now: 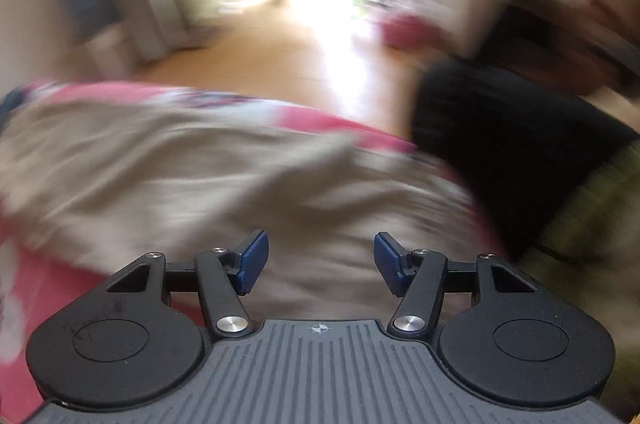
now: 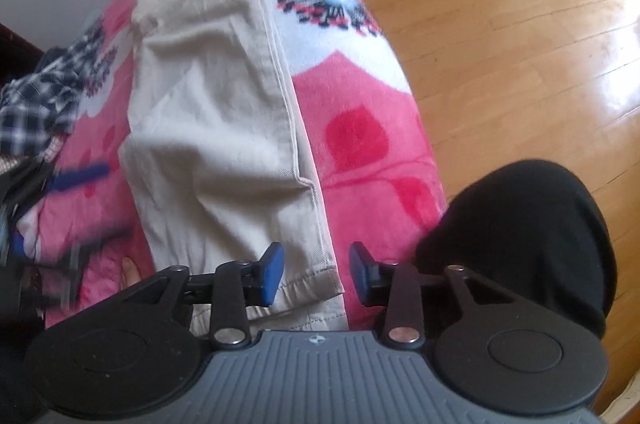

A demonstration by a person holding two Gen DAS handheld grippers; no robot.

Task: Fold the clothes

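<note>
Nearest the lens, the right gripper (image 2: 316,272) hovers over the hem corner of the beige trousers (image 2: 212,128), jaws parted to either side of the cloth, pads not pressing: released, hem lying between them. The trousers, the landmark here, lie lengthwise along a pink flowered blanket (image 2: 360,128).

Left of the trousers: a crumpled checked garment (image 2: 44,96) on the blanket, and below it the left gripper (image 2: 60,208), badly blurred in this view. In its own view the left gripper (image 1: 320,264) is sharp, jaws apart with nothing between them, over the smeared beige cloth.

Right of the trousers: the blanket edge, then a wooden floor (image 2: 520,44); near the hem, the person's dark-clad leg (image 2: 540,232).

Risk, as a judgement: the trousers lie close to the blanket edge, so a careless drag could slide them off toward the floor. With the hem let go and the left hand apparently travelling fast, the layers may also shift out of line, leaving a crooked fold.
</note>
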